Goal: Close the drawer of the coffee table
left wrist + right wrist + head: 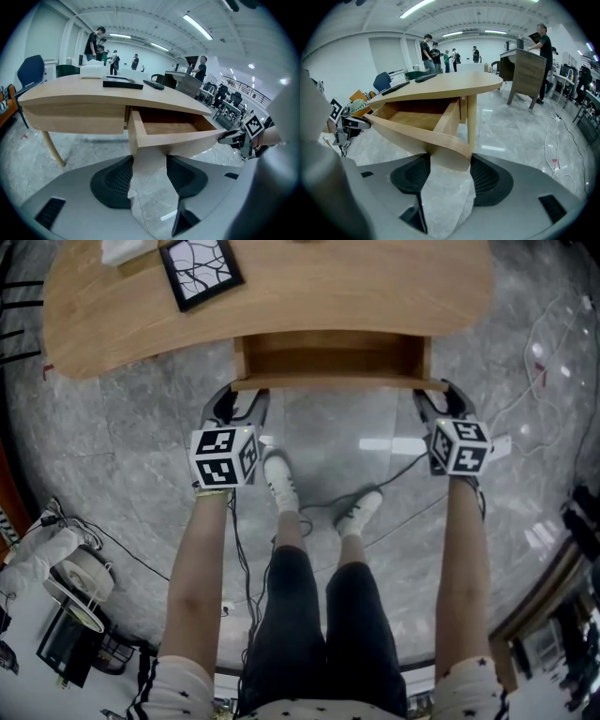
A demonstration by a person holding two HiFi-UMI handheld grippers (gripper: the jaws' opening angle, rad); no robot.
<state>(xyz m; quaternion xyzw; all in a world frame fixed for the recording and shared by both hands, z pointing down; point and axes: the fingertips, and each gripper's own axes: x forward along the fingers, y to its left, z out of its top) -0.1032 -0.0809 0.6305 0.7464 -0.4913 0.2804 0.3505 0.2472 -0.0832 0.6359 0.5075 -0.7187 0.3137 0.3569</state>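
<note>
- Standing on the grey marble-patterned floor (141, 456), I look down past my white sneakers (281, 482) to the two tools just ahead of my feet.
- How is the left one set?
- My left gripper (238, 401), the one carrying a black-and-white marker cube, has its jaws spread. The near left corner of the open light-wood drawer (333, 360) sits between the tips. The drawer's front board runs on behind one pad. Whether the pads actually press on the wood, I cannot tell.
- And the right?
- My right gripper (441, 401) is spread too. It stands at the drawer's other front corner, with the rounded end of the front board between its tips.
- Where is the drawer itself?
- It is pulled out toward me from under the near edge of the rounded light-wood coffee table (328, 287), with its bare wooden bottom showing.
- Anything on the tabletop?
- A black-framed picture with a white branching pattern (200, 270) lies flat toward the left end, just beside a white box (127, 249).
- And beyond the table?
- People (96, 42) stand in a bright hall well behind it, and a blue chair (30, 70) is off to one side.
</note>
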